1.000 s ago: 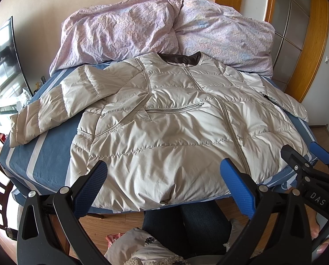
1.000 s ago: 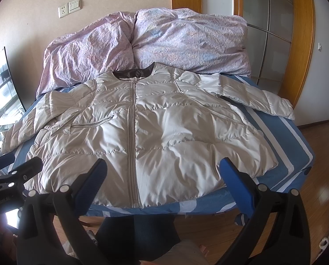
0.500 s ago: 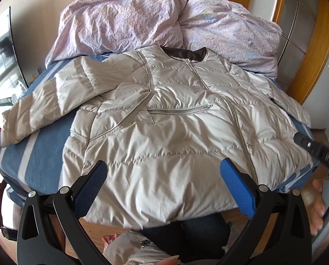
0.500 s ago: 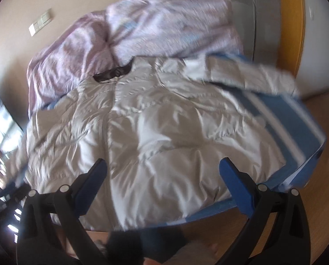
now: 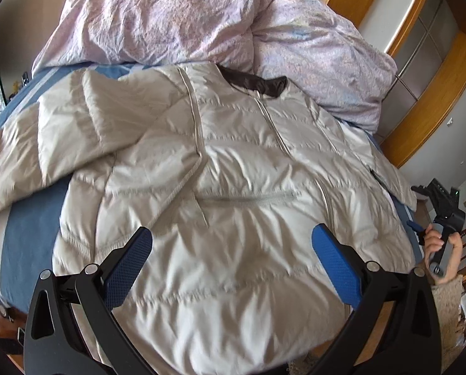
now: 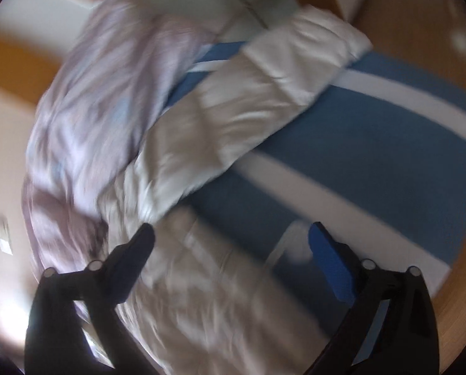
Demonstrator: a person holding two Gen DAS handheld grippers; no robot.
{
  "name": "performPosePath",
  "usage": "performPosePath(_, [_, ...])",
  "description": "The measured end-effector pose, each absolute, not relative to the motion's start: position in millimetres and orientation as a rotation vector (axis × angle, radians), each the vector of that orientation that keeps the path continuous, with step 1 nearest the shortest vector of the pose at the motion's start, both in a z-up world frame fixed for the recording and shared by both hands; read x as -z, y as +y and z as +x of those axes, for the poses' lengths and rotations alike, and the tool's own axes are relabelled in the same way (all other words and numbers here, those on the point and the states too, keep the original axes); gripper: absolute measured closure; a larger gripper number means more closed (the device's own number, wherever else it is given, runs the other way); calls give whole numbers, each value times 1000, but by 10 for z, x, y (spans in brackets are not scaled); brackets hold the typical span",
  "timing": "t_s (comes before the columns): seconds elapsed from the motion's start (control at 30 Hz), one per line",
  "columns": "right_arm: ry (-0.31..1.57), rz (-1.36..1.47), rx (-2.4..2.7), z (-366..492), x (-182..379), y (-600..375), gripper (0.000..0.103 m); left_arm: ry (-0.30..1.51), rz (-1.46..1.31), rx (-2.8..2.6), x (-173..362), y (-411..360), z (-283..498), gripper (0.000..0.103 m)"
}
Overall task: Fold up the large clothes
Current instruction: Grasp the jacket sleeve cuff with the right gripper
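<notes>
A pale quilted down jacket (image 5: 233, 206) is lying face up and zipped across the blue striped bed (image 5: 29, 237), its dark collar (image 5: 258, 82) pointing toward the crumpled lilac duvet (image 5: 176, 18) at the top of the frame, one sleeve (image 5: 51, 143) stretching toward the left edge. The left tool (image 5: 231, 250) is hovering over the lower front panel with its jaws standing wide apart and nothing between them. In the blurred right wrist view the right tool (image 6: 231, 243) is also gaping, its jaws having just been closing a little with only air between them, while the other sleeve (image 6: 264, 93) is running toward the upper right of the frame. The person's hand (image 5: 442, 250) is showing at the right edge of the left view. The jacket looks light, puffy and slick, so it is likely to slide and spring back; pinching a sleeve cuff or the hem seam, where the fabric is firmer, seems the surest hold.
</notes>
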State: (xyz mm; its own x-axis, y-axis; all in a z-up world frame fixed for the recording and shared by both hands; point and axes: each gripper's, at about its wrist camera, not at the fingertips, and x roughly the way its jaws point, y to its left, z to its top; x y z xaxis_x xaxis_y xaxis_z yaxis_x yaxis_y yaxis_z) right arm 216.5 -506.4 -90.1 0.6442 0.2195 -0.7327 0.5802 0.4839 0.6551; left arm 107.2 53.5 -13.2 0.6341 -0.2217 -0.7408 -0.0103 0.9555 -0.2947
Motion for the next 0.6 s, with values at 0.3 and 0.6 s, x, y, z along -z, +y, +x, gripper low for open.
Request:
performPosePath(0.3, [817,1237,403,2429,1196,-5682,27,799,-273,117,71,651,1523,1])
performPosePath(0.6, [769,1205,512,2526,1220,-5928,45,854,-290,197,8,614,2037,1])
